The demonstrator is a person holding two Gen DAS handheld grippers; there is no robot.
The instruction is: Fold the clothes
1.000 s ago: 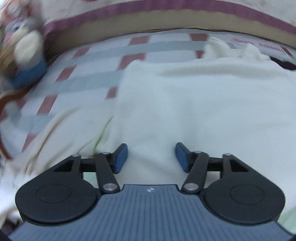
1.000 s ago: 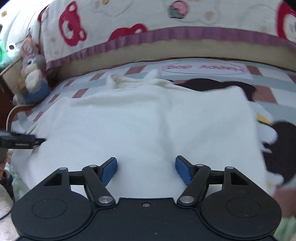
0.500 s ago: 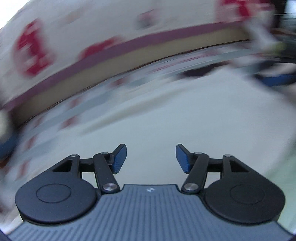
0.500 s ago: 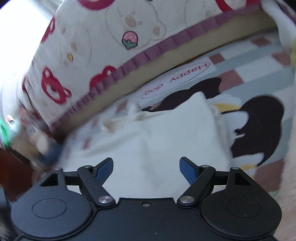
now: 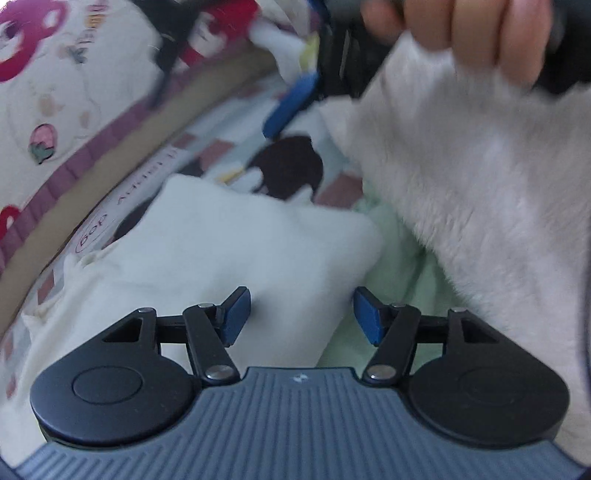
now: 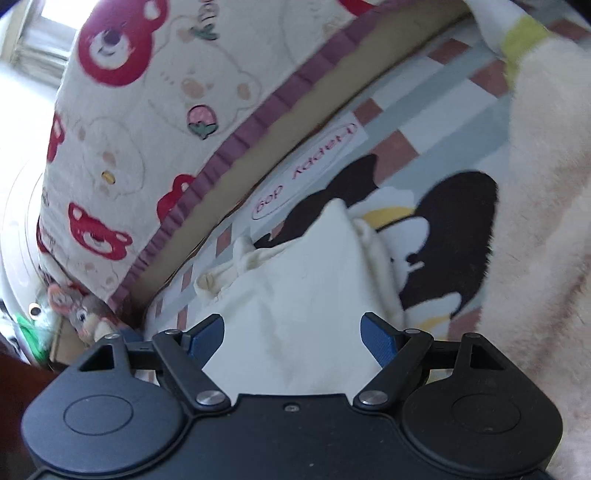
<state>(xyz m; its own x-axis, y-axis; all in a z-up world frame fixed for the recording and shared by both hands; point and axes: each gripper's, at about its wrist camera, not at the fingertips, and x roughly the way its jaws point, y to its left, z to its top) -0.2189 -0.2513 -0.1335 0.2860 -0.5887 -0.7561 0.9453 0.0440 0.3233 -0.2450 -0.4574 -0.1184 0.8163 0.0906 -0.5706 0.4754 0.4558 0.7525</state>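
A folded white garment (image 5: pixel 240 251) lies on the cartoon-print bed sheet (image 5: pixel 284 166), its rumpled edge toward the headboard side. My left gripper (image 5: pixel 301 317) hovers over the garment's near right corner; its jaws are opening slightly and hold nothing. In the right wrist view the same garment (image 6: pixel 306 291) lies just ahead of my right gripper (image 6: pixel 293 338), whose jaws are opening wide with nothing pinched between them. At the top of the left wrist view, a hand (image 5: pixel 476 33) in a fluffy white sleeve (image 5: pixel 480 192) holds the other gripper, with one blue finger (image 5: pixel 291 103) showing.
A bear-print quilt with a purple border (image 6: pixel 122 122) runs along the far side of the bed. A stuffed toy (image 6: pixel 83 314) sits at the left corner. Pale green cloth (image 5: pixel 399 254) lies beside the garment. The fluffy sleeve (image 6: pixel 546 192) fills the right edge.
The left gripper swept right across the white garment and rolled. The right gripper rolled too and its jaws widened. The garment, spread wide before, now shows as a narrower folded bundle.
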